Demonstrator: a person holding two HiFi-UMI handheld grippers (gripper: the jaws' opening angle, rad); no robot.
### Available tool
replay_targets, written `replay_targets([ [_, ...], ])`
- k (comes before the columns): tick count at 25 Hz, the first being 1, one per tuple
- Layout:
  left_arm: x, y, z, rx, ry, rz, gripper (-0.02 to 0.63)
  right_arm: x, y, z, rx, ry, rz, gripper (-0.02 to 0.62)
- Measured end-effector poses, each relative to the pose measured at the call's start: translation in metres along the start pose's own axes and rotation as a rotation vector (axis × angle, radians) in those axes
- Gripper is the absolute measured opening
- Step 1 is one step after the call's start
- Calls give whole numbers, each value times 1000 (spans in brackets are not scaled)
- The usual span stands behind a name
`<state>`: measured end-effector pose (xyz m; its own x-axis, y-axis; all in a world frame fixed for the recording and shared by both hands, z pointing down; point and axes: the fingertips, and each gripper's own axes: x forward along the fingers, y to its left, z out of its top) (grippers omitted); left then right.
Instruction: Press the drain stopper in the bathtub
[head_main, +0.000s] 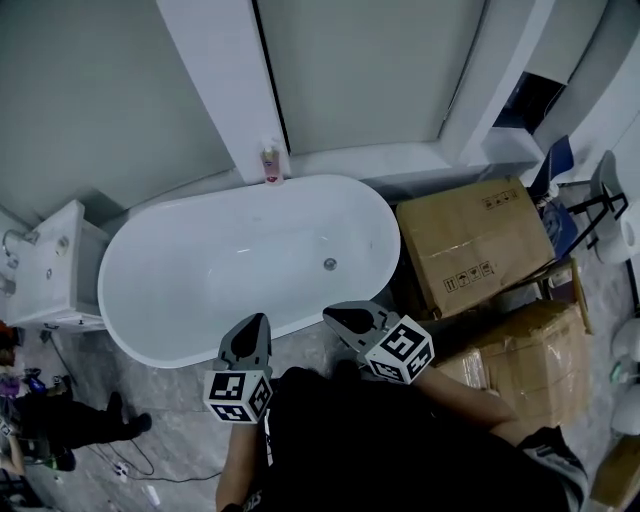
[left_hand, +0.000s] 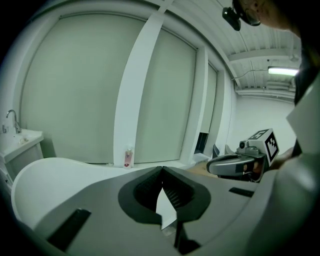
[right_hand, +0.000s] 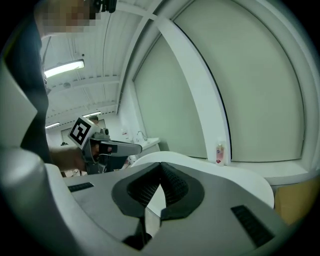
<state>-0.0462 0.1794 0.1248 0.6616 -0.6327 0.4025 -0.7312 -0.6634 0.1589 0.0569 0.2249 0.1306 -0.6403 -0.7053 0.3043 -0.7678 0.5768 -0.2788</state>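
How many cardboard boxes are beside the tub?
2. One cardboard box beside the bathtub's right end; a second box just below it in the head view. Others may be hidden.

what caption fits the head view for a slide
Left gripper and right gripper poised before the bathtub, drain stopper untouched.

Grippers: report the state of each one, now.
Left gripper: closed, tips touching, holding nothing.
Right gripper: closed, tips touching, holding nothing.
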Motion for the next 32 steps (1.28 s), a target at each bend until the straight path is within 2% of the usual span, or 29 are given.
replay_targets([
  [5, 27, 13, 11, -13, -15, -25, 9, 16, -13, 2, 19, 24, -6, 14],
  [17, 79, 90, 47, -4, -47, -79, 9, 90, -66, 51, 17, 27, -90, 14],
  [23, 91, 131, 54, -15, -47, -94, 9, 141, -64, 69, 24, 48, -63, 14],
  [26, 94, 149, 55, -22, -34, -94, 9, 159, -70, 76, 31, 56, -66, 14],
  [32, 104, 169, 48, -46, -15, -66, 9, 165, -114, 92, 22, 38, -130, 14],
])
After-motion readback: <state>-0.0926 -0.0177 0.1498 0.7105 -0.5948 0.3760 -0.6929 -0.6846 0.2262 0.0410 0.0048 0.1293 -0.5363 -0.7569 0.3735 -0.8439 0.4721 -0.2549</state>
